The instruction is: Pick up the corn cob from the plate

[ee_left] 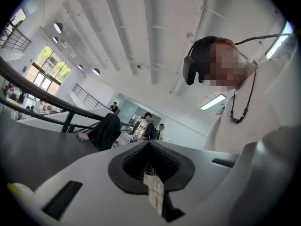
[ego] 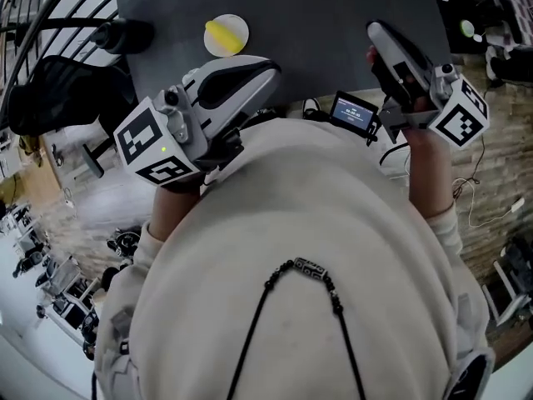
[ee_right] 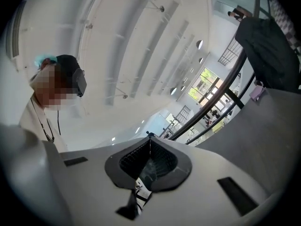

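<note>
Left hand-held gripper point(ee_left: 149, 143) and right hand-held gripper point(ee_right: 149, 135), both closed on nothing, hang near the person's chest point(ego: 308, 248), well apart from the corn cob point(ego: 220, 33) on its plate point(ego: 241, 28), evidently before any reach.

The table point(ego: 333, 23) has a smooth, matt dark grey top; the plate point(ego: 240, 42) looks smooth and white, the corn cob point(ego: 218, 33) on it a waxy yellow; the left gripper point(ee_left: 149, 144) and right gripper point(ee_right: 150, 136) have smooth, faintly glossy pale grey plastic shells; their pads point(ee_left: 165, 163) are black, ribbed and rubbery-looking; the person's top point(ego: 316, 248) is soft cream cloth.
</note>
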The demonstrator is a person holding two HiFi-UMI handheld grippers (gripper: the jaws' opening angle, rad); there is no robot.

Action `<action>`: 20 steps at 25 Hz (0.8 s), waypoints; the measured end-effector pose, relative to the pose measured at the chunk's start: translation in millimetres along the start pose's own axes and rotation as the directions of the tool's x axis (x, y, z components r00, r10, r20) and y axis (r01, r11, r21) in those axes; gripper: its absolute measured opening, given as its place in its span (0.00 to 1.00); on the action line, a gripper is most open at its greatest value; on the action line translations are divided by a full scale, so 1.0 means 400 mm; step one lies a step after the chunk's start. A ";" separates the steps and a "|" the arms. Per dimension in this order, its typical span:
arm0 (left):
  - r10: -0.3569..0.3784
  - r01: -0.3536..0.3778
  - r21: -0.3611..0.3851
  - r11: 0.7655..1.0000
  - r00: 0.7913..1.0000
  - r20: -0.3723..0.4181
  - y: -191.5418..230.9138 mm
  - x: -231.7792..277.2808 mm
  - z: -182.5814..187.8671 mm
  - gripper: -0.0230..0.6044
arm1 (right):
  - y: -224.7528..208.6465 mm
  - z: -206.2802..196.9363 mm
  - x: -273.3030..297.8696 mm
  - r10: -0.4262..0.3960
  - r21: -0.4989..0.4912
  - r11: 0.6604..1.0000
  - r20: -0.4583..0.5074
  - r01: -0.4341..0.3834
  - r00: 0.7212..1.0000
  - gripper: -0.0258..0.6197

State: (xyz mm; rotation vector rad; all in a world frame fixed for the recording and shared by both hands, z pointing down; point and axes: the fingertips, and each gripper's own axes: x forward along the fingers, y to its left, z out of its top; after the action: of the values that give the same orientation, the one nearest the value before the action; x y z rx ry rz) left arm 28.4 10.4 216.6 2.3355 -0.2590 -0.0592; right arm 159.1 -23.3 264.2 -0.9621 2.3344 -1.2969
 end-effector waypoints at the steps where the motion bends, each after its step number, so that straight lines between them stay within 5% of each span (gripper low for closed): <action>1: -0.017 0.017 0.007 1.000 1.000 -0.002 0.002 0.007 0.003 0.04 | -0.004 0.008 -0.013 -0.017 -0.008 1.000 0.015 0.017 1.000 0.06; 10: -0.119 0.117 0.056 0.992 0.993 0.019 0.036 -0.025 0.035 0.04 | 0.008 0.010 0.005 -0.105 -0.077 0.991 0.030 0.107 0.994 0.06; 20: -0.141 0.138 0.060 0.989 0.988 0.056 0.057 -0.061 -0.003 0.04 | 0.012 -0.005 0.021 -0.147 -0.149 0.978 -0.020 0.143 0.989 0.06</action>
State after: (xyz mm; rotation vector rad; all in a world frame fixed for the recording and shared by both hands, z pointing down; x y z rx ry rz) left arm 0.8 0.9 232.9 2.4079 -0.1280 -0.1938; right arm 149.8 -25.9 261.9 -1.1865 2.4518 -1.2121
